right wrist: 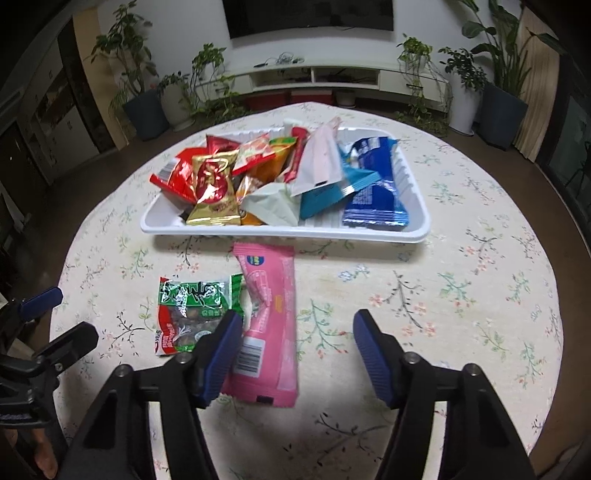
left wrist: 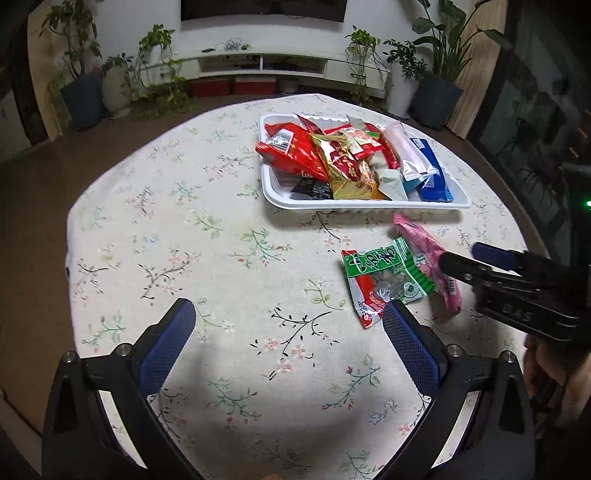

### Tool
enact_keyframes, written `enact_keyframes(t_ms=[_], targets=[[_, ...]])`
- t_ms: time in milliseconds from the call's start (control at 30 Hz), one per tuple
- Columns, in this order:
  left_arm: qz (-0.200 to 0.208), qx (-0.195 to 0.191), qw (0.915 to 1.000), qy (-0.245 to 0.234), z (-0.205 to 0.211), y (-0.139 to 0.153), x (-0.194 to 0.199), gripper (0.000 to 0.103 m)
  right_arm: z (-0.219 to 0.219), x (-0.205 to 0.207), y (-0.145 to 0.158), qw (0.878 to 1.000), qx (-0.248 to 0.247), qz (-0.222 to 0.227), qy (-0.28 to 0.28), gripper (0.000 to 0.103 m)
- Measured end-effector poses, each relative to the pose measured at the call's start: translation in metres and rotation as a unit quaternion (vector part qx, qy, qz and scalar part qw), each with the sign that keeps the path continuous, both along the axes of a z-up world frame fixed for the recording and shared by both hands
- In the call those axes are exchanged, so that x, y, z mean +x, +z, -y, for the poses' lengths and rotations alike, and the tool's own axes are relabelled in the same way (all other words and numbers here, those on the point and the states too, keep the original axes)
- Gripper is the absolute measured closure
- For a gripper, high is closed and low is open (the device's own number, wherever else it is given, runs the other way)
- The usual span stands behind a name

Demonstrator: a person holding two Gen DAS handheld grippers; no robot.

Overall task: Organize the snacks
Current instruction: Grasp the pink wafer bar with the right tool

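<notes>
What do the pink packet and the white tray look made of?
Pink packet: likely thin plastic film, slightly glossy; it creases mid-length and has crimped ends. White tray: apparently rigid moulded plastic, smooth with a faint sheen, ribbed walls and a rolled rim.

left gripper [left wrist: 288, 339]: fingers spread wide, angled down | right gripper [right wrist: 293, 350]: fingers apart, angled down

Pink packet [left wrist: 430, 258]: far side hidden behind right gripper [left wrist: 476, 260] in left wrist view; print too blurred to read. Green packet [right wrist: 195, 314]: near corner covered by a right gripper finger [right wrist: 221, 350]. Black packet [left wrist: 312, 190] in white tray [left wrist: 273, 184] mostly buried under red and gold bags. Hand [left wrist: 554, 373] cut off by frame edge. TV [right wrist: 310, 14] cropped at top.
</notes>
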State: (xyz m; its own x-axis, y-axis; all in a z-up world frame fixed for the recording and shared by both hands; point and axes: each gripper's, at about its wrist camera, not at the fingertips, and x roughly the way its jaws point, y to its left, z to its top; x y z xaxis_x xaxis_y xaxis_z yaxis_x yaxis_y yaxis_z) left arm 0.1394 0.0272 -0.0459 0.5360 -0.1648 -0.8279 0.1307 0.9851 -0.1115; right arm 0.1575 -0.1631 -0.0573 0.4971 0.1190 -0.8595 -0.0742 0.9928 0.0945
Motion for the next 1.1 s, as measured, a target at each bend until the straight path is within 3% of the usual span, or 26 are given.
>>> enact_keyframes(t_ms=[300, 467, 533, 633, 833, 1100], targets=[[-0.005, -0.022, 0.9977, -0.064, 0.006, -0.003, 0.01, 0.001, -0.013, 0.026, -0.021, 0.998, -0.034, -0.037, 0.025, 0.048], [-0.007, 0.001, 0.994, -0.109, 0.018, -0.009, 0.021, 0.001, -0.014, 0.027, -0.025, 0.998, -0.043, -0.031, 0.037, 0.052], [-0.01, -0.005, 0.992, -0.126, 0.021, -0.012, 0.026, 0.001, -0.01, 0.025, -0.024, 0.998, -0.046, -0.03, 0.039, 0.064], [-0.016, 0.014, 0.9885, -0.15, 0.03, -0.02, 0.035, 0.002, 0.001, 0.018, -0.021, 0.998, -0.042, -0.033, 0.038, 0.069], [-0.025, 0.064, 0.9689, -0.238, 0.062, -0.03, 0.048, 0.002, 0.025, 0.001, -0.022, 0.998, -0.033, -0.035, 0.028, 0.07], [-0.042, 0.139, 0.9312, -0.334, 0.106, -0.039, 0.072, 0.005, 0.033, -0.01, -0.02, 0.998, -0.022, -0.04, 0.037, 0.066]])
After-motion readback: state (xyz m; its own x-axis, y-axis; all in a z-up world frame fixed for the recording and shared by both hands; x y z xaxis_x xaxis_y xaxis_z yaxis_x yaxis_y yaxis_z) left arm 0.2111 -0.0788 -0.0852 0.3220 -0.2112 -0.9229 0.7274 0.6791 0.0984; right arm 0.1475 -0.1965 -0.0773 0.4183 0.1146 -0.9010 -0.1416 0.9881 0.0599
